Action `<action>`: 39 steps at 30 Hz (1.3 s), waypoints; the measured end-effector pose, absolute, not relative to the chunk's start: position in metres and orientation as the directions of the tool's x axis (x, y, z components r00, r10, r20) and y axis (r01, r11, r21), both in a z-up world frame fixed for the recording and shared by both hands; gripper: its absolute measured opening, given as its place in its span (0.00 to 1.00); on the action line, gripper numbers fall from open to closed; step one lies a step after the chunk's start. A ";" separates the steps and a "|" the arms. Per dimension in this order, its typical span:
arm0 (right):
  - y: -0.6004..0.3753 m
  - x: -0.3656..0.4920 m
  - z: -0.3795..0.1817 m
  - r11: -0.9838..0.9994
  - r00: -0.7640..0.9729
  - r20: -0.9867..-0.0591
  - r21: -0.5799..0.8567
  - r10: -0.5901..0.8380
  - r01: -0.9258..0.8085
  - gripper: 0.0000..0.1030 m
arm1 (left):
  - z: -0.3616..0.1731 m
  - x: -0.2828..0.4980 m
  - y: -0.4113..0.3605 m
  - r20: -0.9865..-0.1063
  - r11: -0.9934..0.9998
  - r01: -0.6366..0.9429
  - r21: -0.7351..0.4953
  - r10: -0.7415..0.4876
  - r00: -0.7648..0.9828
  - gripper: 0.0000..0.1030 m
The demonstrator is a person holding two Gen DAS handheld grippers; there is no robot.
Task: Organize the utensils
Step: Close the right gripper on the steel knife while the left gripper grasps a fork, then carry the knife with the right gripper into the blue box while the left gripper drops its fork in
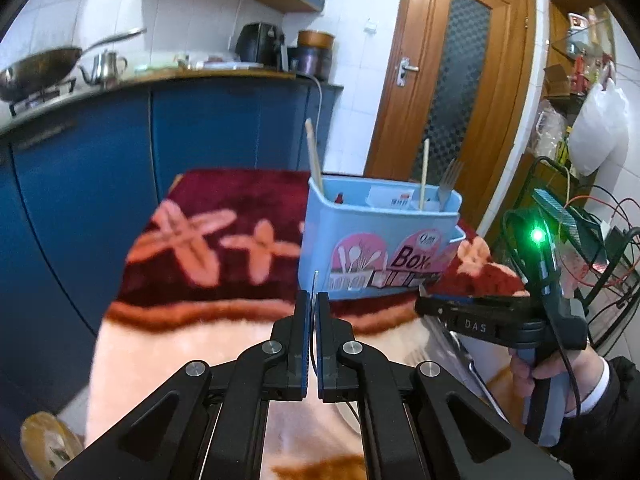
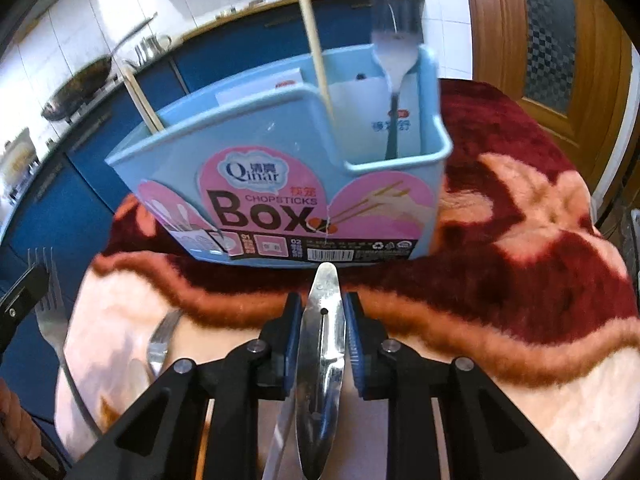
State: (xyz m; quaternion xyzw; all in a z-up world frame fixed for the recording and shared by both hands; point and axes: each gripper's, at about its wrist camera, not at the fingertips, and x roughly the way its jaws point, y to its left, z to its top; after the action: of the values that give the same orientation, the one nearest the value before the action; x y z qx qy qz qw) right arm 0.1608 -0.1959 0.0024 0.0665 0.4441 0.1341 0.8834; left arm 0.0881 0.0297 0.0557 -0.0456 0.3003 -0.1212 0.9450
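Note:
A light blue chopsticks box (image 1: 376, 240) (image 2: 288, 176) stands on a red and pink blanket. It holds two wooden chopsticks (image 2: 316, 44) and a fork (image 1: 448, 184) (image 2: 396, 60). My left gripper (image 1: 312, 300) is shut on a fork held edge-on; that fork (image 2: 50, 312) shows at the left of the right wrist view. My right gripper (image 2: 322, 312) is shut on a flat steel utensil handle (image 2: 322, 344), just in front of the box. Another fork (image 2: 160, 344) lies on the blanket at the left.
The blanket (image 2: 520, 240) covers the table. Blue kitchen cabinets (image 1: 100, 160) with a wok (image 1: 36, 68) and kettle stand behind. A wooden door (image 1: 452, 92) is at the right, with cluttered shelves and cables (image 1: 600, 240) beside it.

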 end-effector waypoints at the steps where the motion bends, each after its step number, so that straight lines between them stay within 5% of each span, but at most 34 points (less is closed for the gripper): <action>1: -0.200 0.157 0.005 0.952 0.580 -0.755 0.248 0.304 -0.176 0.23 | 0.059 0.086 0.029 -0.547 0.967 0.201 -0.157 -0.255 0.797 0.02; 9: -0.227 0.121 0.044 0.928 0.711 -0.605 0.311 0.358 -0.203 0.23 | 0.089 0.069 0.023 -0.448 0.971 0.201 -0.127 -0.237 0.862 0.02; 21: -0.237 0.072 0.101 0.956 0.868 -0.414 0.212 0.275 -0.202 0.23 | 0.143 0.068 0.010 -0.312 0.981 0.180 -0.072 -0.193 0.930 0.02; 39: -0.246 0.082 0.124 0.970 0.919 -0.326 0.173 0.222 -0.173 0.23 | 0.194 0.132 -0.011 -0.120 0.993 0.015 0.114 -0.001 0.993 0.02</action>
State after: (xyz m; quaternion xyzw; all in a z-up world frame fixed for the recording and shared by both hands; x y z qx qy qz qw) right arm 0.0816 -0.2459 0.1237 0.0704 0.1742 0.1012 0.9770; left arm 0.1324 -0.0111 0.1944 0.0575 0.0598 -0.0039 0.9965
